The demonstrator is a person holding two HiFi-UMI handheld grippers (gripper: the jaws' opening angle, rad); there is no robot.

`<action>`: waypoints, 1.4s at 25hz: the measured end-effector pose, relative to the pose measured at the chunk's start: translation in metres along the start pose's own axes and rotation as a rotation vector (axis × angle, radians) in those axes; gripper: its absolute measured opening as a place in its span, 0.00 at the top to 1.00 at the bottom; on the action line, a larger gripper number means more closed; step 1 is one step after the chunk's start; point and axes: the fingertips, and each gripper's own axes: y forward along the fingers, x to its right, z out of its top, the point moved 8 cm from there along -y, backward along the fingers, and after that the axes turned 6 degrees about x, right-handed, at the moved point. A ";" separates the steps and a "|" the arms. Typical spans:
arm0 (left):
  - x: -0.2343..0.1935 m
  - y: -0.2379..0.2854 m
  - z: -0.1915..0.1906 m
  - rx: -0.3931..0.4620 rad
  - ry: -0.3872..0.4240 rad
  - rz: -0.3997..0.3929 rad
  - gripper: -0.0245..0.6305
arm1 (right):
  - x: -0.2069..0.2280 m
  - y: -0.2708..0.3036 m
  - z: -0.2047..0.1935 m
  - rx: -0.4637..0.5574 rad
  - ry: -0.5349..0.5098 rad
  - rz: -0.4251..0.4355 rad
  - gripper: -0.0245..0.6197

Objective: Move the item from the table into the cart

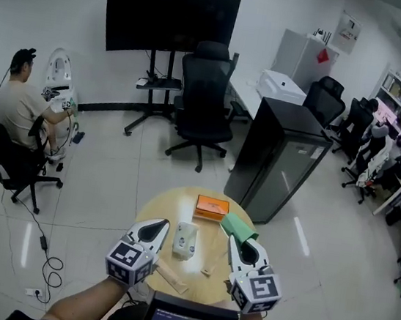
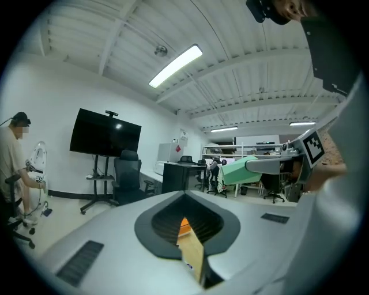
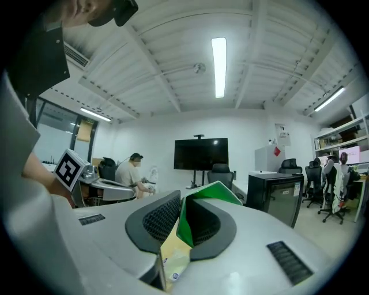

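- Grey left claw point(image 1: 153, 230), lower left of centre: clenched on nothing, hovering over the round wooden table point(image 1: 171, 207).
- Mid-frame, a white tissue pack point(image 1: 185, 238) and an orange box point(image 1: 211, 207) lie on the table.
- Right of centre, the right claw point(image 1: 238, 242) is clamped on the green packet point(image 1: 238, 226), held by the table's right edge.
- Looks like the carry step. Next comes a swing to the cart, which no view shows, then a release inside it.

Setting: shared office or lab workroom. Evidence: large black screen point(image 1: 171, 18) on a wheeled stand, swivel office chairs point(image 1: 206, 93), seated people point(image 1: 375, 147) at monitors along the right wall, ceiling strip lights point(image 3: 219, 66), pale glossy floor point(image 1: 110, 172).
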 end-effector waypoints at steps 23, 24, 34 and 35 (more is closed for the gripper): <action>0.287 0.090 -0.030 -0.044 0.105 -0.788 0.96 | 0.060 -0.304 -0.006 0.044 -0.003 -0.709 0.91; 0.314 0.082 -0.034 -0.054 0.111 -0.830 0.96 | 0.056 -0.334 -0.004 0.045 -0.006 -0.752 0.91; 0.669 -0.031 -0.067 -0.080 0.079 -1.162 0.96 | 0.005 -0.710 0.006 0.042 -0.041 -1.120 0.91; 0.708 -0.048 -0.072 -0.078 0.078 -1.187 0.96 | -0.005 -0.753 0.003 0.041 -0.038 -1.156 0.92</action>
